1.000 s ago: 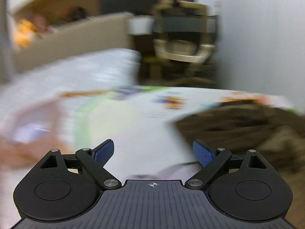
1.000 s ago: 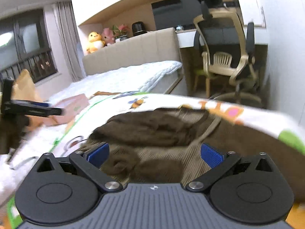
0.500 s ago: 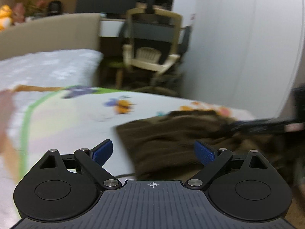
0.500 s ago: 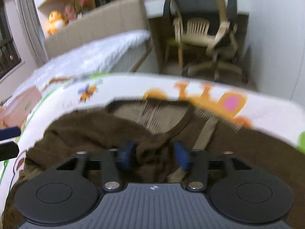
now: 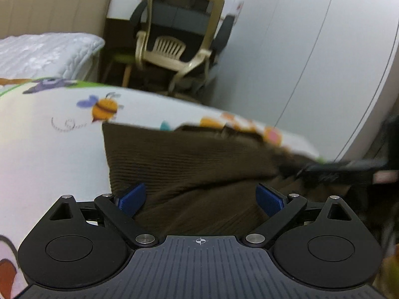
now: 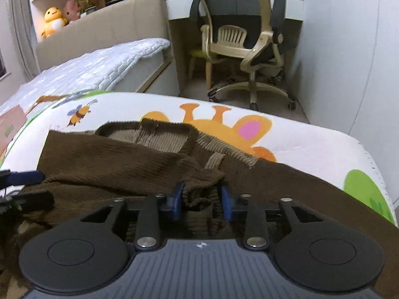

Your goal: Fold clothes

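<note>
A brown ribbed knit sweater point(image 6: 104, 157) with a lighter tan neck part point(image 6: 154, 139) lies spread on a cartoon-printed play mat point(image 6: 311, 144). My right gripper point(image 6: 201, 198) sits low on it, a bunched fold of the knit pinched between its blue pads point(image 6: 175, 199); the jaws are opening slightly. My left gripper point(image 5: 200, 199) hovers open over the sweater's point(image 5: 184, 164) left edge, its blue pads point(image 5: 132, 196) wide apart with cloth below them. The right gripper point(image 5: 349, 169) shows blurred at the right of the left wrist view. The left gripper's fingers point(image 6: 22, 177) poke in at the left edge of the right wrist view.
Beyond the mat's point(image 5: 49, 149) far edge stand an office chair point(image 6: 239, 37) and a desk. A bed with a white quilt point(image 6: 99, 69) and beige headboard is at the back left, plush toys point(image 6: 53, 22) above it. A pink box point(image 6: 10, 124) lies left. A white wall point(image 5: 311, 62) rises at the right.
My left gripper swung right and down from the bare mat to the sweater's left edge, staying open. My right gripper dropped onto the sweater and went from wide open to closed on a fold.
</note>
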`<state>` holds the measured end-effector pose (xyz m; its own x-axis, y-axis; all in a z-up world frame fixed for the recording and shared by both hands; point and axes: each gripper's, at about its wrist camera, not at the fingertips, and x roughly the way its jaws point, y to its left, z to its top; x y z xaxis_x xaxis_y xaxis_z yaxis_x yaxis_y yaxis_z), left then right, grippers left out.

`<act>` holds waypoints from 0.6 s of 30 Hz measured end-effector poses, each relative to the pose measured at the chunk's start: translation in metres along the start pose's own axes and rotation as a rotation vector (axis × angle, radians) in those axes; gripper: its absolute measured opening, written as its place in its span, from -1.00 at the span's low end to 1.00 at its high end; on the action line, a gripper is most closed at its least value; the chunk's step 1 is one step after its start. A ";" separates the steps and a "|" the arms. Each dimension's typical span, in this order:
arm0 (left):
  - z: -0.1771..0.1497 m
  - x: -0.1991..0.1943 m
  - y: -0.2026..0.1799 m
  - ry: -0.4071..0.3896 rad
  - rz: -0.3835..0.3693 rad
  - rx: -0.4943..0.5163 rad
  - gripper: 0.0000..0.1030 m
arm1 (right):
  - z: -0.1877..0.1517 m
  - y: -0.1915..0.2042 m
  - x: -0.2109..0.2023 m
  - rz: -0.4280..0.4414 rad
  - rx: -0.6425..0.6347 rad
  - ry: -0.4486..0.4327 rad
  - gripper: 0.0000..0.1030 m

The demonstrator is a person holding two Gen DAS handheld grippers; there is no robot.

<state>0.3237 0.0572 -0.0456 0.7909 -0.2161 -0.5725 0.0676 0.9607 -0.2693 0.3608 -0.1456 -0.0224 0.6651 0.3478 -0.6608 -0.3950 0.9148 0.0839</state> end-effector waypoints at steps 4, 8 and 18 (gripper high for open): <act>-0.005 -0.002 0.001 -0.007 -0.001 0.020 0.91 | -0.007 0.016 -0.029 0.011 -0.077 -0.100 -0.25; -0.009 -0.003 -0.001 -0.016 -0.001 0.042 0.92 | -0.015 0.032 -0.032 0.060 -0.116 -0.088 -0.19; -0.011 -0.004 -0.001 -0.014 -0.007 0.044 0.95 | -0.024 -0.009 -0.049 0.099 0.105 -0.034 -0.10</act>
<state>0.3140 0.0554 -0.0515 0.7986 -0.2205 -0.5600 0.0994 0.9660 -0.2386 0.3168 -0.1761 -0.0088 0.6479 0.4423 -0.6202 -0.3923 0.8916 0.2261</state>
